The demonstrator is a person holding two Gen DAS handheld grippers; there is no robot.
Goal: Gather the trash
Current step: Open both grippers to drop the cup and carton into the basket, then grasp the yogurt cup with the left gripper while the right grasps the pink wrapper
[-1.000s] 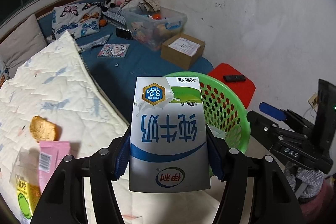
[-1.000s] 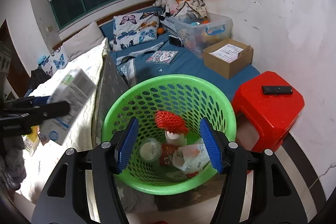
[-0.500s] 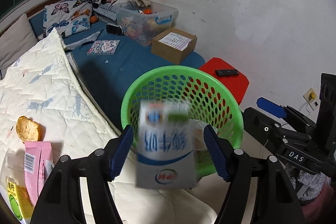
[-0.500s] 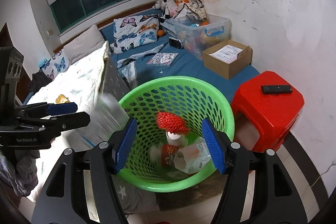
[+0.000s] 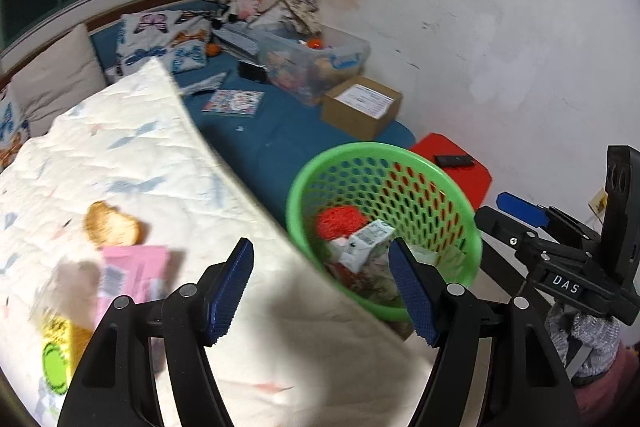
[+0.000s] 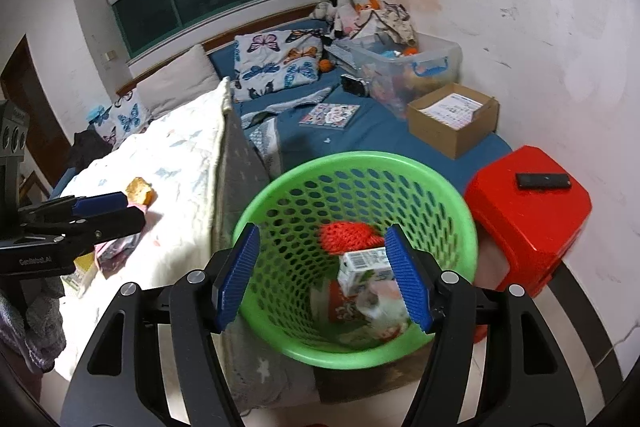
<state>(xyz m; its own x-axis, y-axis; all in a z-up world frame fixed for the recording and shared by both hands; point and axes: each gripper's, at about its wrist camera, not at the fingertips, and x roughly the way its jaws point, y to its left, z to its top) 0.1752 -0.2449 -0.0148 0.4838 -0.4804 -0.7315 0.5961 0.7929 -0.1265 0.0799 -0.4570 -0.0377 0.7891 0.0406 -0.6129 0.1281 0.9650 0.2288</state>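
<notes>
A white milk carton lies tilted inside the green mesh basket, beside a red net and other wrappers. My left gripper is open with nothing in it, over the quilt's edge next to the basket. My right gripper hangs open over the basket's near side, holding nothing. On the white quilt lie a piece of bread, a pink wrapper and a yellow packet, left of the left gripper.
A red stool with a black remote stands right of the basket by the wall. A cardboard box, a clear storage bin and a booklet sit on the blue mattress behind.
The left gripper opened and let the milk carton go; it fell into the basket. The left gripper then swung left over the quilt. The right gripper stayed put.
</notes>
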